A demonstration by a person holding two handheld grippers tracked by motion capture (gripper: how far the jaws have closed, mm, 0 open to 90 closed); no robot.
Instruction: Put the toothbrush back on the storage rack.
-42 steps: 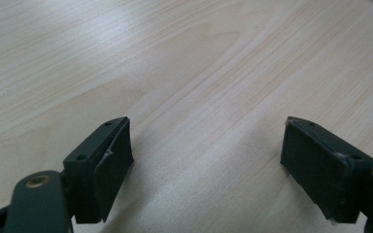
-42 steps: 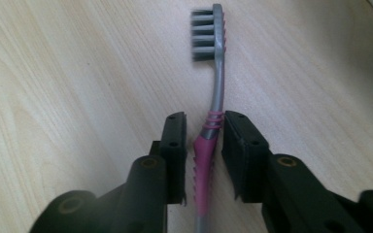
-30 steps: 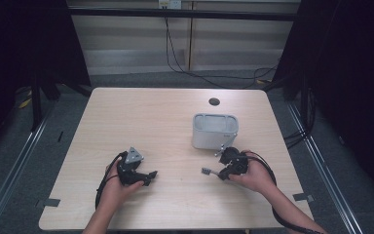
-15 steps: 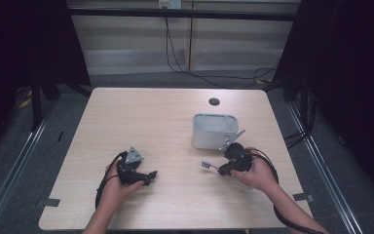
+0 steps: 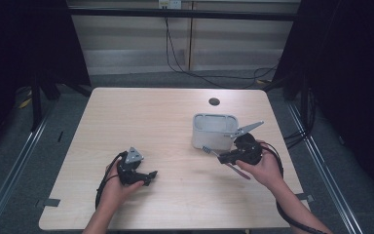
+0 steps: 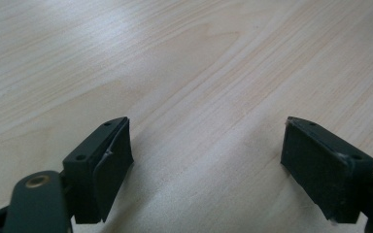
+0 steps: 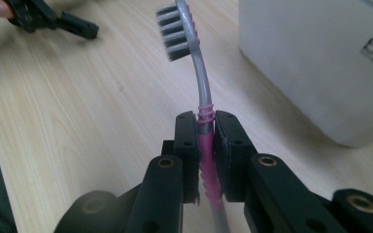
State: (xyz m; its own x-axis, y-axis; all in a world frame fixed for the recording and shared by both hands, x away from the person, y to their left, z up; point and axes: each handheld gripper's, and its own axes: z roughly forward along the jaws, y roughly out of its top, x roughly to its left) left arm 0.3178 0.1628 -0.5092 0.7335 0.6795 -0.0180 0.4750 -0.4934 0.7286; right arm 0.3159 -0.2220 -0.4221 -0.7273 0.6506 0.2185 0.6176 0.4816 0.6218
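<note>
Right hand-held gripper [image 7: 205, 131] clenched on a toothbrush [image 7: 200, 102] at the pink part of its handle. Long axis running along the jaws, bristled head [image 5: 206, 149] pointing toward the left edge of the surface [image 5: 165, 117], just beside the white container [image 5: 214, 130] near the right edge. Left hand-held gripper [image 6: 206, 160] released, jaws wide apart over bare wood near the front edge.
</note>
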